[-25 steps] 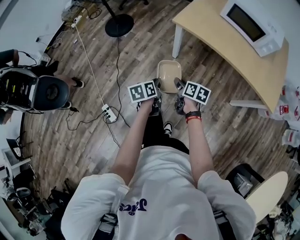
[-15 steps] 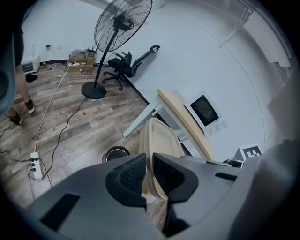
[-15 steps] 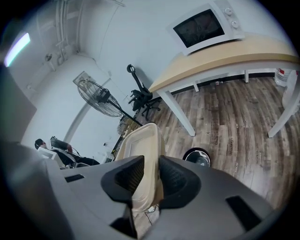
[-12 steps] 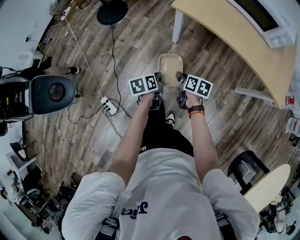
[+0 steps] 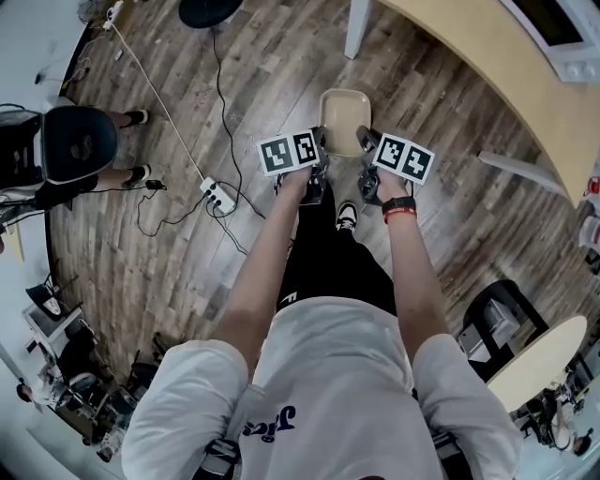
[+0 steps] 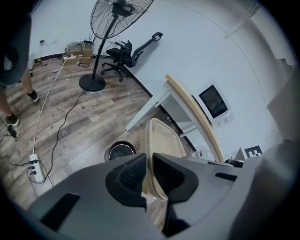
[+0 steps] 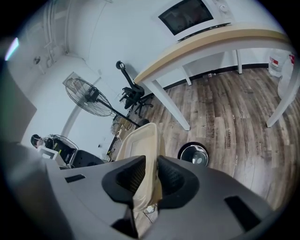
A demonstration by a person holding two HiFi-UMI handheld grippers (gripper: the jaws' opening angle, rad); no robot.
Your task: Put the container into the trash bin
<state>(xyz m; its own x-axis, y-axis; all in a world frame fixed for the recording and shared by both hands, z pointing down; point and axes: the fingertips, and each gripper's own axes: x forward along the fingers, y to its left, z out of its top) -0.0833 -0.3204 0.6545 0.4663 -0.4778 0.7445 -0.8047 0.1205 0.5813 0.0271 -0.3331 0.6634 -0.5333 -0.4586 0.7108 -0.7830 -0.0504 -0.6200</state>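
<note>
1. Beige and shallow, the container (image 5: 342,117) hangs above the wood-plank floor (image 5: 187,262) in front of the person's legs. It is held at its near end from both sides.
2. In the head view, the marker cubes cover most of each claw, so the pads' contact with the rim is hard to read there. The microwave (image 5: 562,28) on the pale table (image 5: 487,84) is cut off by the top right corner.
3. The trash bin (image 6: 121,151) shows only in the gripper views. It is a round, dark-rimmed can with a shiny inside, standing on the floor below and beyond the container. The left gripper's own body cuts off its near edge.
4. In both gripper views, the container's near end disappears behind the grey jaw housings, and only its far part rises clear.
5. The left gripper (image 5: 322,142) has its jaws nearly together. In its own view, the left gripper (image 6: 147,164) has the container (image 6: 161,136) wall pinched edge-on between the two ribbed pads, both touching it.
6. The right gripper (image 5: 367,141) is closing its jaws. Seen along the right gripper (image 7: 151,171), the container (image 7: 138,140) side wall stands between the pads with both against it. The trash bin (image 7: 193,153) sits just to its right on the floor.
</note>
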